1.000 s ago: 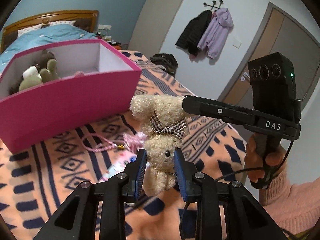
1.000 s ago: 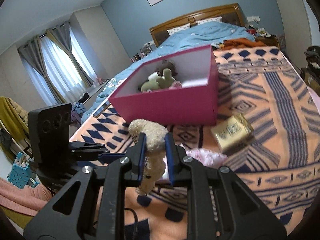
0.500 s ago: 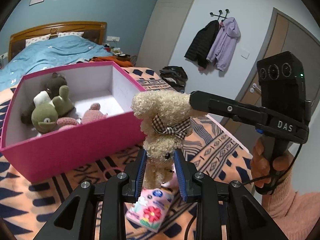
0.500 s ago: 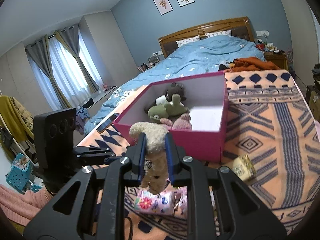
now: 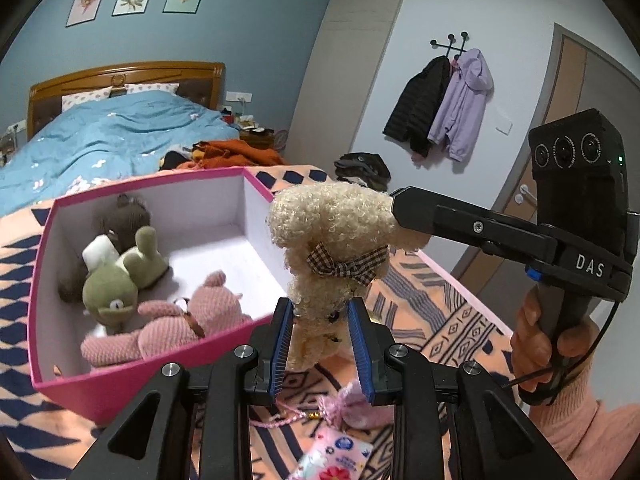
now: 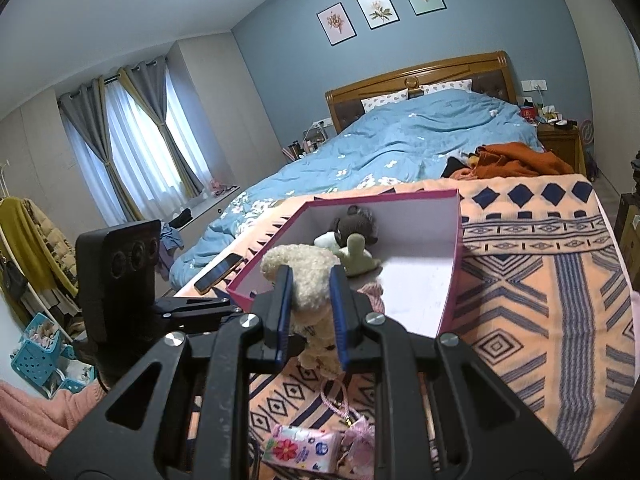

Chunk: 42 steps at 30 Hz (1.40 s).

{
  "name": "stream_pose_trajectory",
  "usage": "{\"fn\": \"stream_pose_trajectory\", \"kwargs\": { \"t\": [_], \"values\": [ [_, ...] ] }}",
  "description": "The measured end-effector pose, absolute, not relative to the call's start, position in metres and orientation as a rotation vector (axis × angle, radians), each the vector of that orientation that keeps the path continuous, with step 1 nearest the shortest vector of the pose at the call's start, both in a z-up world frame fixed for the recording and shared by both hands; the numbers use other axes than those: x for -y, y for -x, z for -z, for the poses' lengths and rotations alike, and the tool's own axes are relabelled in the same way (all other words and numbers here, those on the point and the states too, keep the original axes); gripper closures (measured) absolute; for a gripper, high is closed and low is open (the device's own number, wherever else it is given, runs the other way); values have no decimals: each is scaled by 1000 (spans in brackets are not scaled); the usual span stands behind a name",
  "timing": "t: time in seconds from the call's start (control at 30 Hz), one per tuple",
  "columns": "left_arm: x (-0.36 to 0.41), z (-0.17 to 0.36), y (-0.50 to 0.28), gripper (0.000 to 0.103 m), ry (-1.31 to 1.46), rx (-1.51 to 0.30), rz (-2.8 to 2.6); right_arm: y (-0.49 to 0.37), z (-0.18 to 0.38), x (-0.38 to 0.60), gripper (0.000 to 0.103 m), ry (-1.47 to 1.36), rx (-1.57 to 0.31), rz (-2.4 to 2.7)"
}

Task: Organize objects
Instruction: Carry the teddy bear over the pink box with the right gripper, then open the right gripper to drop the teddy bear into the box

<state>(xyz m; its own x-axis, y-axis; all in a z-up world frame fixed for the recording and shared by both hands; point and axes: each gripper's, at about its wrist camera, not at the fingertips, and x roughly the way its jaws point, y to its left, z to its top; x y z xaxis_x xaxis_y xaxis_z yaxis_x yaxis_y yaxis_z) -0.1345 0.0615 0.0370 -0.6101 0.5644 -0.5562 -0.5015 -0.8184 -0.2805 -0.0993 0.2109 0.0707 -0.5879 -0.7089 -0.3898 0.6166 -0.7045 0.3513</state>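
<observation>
A cream curly plush bear (image 5: 332, 256) with a checked bow hangs upside down in the air, just right of the pink box (image 5: 64, 384). My left gripper (image 5: 320, 344) is shut on its head end. My right gripper (image 6: 310, 304) is shut on its upper end, and shows in the left wrist view (image 5: 404, 208). The bear also shows in the right wrist view (image 6: 304, 276). The box holds a green plush (image 5: 116, 284), a pink plush (image 5: 176, 324) and a brown plush (image 5: 124, 220).
A floral tissue pack (image 6: 300, 448) and a pink tasselled pouch (image 5: 352, 404) lie on the patterned blanket (image 6: 540, 320) below the bear. A phone (image 6: 218, 272) lies left of the box. A blue bed (image 6: 400, 148) stands behind.
Both grippers have lifted the bear higher and toward the pink box; the box's inside now shows more fully and the blanket items lie lower in view.
</observation>
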Motion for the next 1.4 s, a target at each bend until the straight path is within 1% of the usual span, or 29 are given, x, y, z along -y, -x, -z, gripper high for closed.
{"fn": "stream_pose_trajectory", "kwargs": {
  "t": [0.33, 0.57, 1.4],
  "values": [
    [-63, -50, 159, 75, 851, 112, -2415, 117, -86, -208, 82, -626, 222, 2287],
    [-63, -45, 179, 75, 881, 137, -2424, 132, -85, -206, 82, -647, 224, 2296],
    [-78, 13, 219, 75, 1106, 133, -2377, 184, -30, -209, 82, -862, 245, 2311]
  ]
}}
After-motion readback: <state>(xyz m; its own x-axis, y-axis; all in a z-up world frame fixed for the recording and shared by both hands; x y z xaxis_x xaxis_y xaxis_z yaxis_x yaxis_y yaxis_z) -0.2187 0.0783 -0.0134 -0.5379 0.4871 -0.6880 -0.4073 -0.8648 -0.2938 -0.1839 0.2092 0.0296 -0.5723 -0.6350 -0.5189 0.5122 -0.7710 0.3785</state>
